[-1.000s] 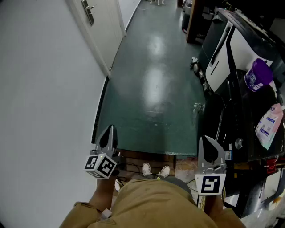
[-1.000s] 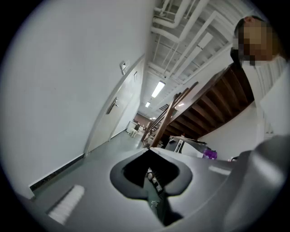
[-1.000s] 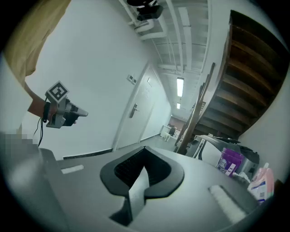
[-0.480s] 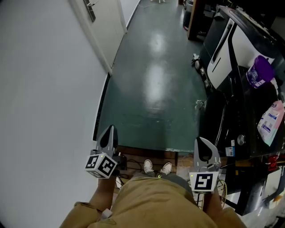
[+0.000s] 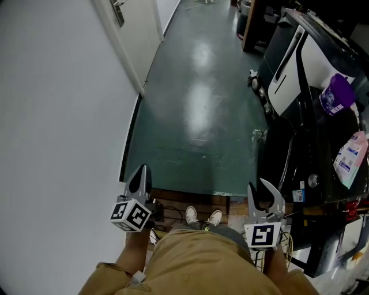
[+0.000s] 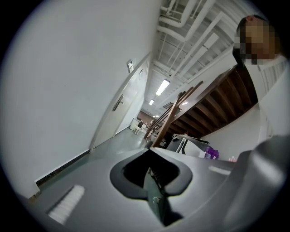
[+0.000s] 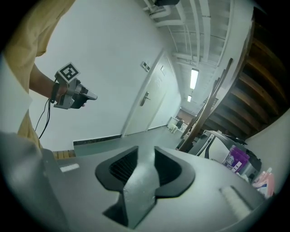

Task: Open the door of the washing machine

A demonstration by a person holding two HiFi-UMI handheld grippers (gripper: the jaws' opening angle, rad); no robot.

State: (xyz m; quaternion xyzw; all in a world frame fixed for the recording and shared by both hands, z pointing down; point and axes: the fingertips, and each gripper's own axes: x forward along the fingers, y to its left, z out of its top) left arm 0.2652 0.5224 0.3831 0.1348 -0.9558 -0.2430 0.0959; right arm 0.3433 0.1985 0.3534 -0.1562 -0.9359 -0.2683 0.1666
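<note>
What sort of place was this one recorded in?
Probably an indoor corridor used as a laundry corner: a long green floor beside a white wall with a door, a washing machine with a detergent bottle on the right, and a wooden staircase overhead.

Floor (image 5: pixel 196 115): dark green, smooth, high gloss, mirrors the ceiling lights. Wall (image 5: pixel 57 127) opposite the washing machine (image 5: pixel 308 66): matt white paint, smooth. Washing machine: glossy white shell, glossy black panels. Just beside it: purple bottle (image 5: pixel 335 95), shiny plastic; pink-white pouch (image 5: pixel 349 158), soft plastic film. Door handle (image 5: pixel 118 12) across from the washing machine: metal, dull sheen. Left hand-held gripper (image 5: pixel 143 168): matt grey plastic. Trousers (image 5: pixel 190 259): tan cloth. Stairs (image 7: pixel 263 77) above the washing machine: dark wood.
</note>
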